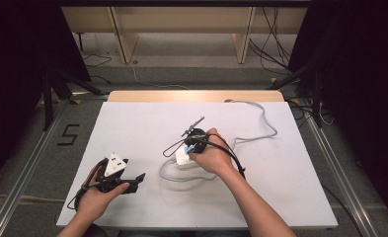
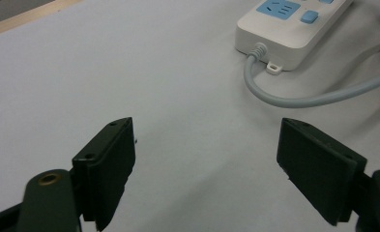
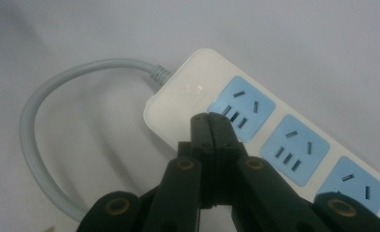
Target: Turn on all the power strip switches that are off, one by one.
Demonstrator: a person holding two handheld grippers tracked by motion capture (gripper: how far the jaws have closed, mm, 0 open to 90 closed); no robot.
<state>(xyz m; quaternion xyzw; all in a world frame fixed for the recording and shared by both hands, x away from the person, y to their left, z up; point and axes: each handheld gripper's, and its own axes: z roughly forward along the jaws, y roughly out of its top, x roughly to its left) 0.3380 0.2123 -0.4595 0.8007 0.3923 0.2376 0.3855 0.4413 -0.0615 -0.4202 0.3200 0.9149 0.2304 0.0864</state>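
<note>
A white power strip (image 1: 181, 158) with blue sockets (image 3: 242, 106) lies mid-table, its grey cable (image 1: 266, 129) looping off to the far right. My right gripper (image 1: 188, 147) points down onto the strip's cable end. In the right gripper view, this gripper (image 3: 211, 119) is shut with nothing between the jaws, tips over the white casing (image 3: 187, 89) beside the first socket; I cannot tell if they touch it. My left gripper (image 1: 133, 174) is held low at the front left, apart from the strip. Its jaws stand wide open (image 2: 207, 133) and empty, facing the strip (image 2: 280, 39).
The strip carries a blue switch button (image 2: 309, 17) by its first socket. The cable (image 3: 32, 126) curls in a loop next to the strip's end. A white mat (image 1: 132, 123) covers the table, with bare surface to the left and at the back. Black stands flank the table.
</note>
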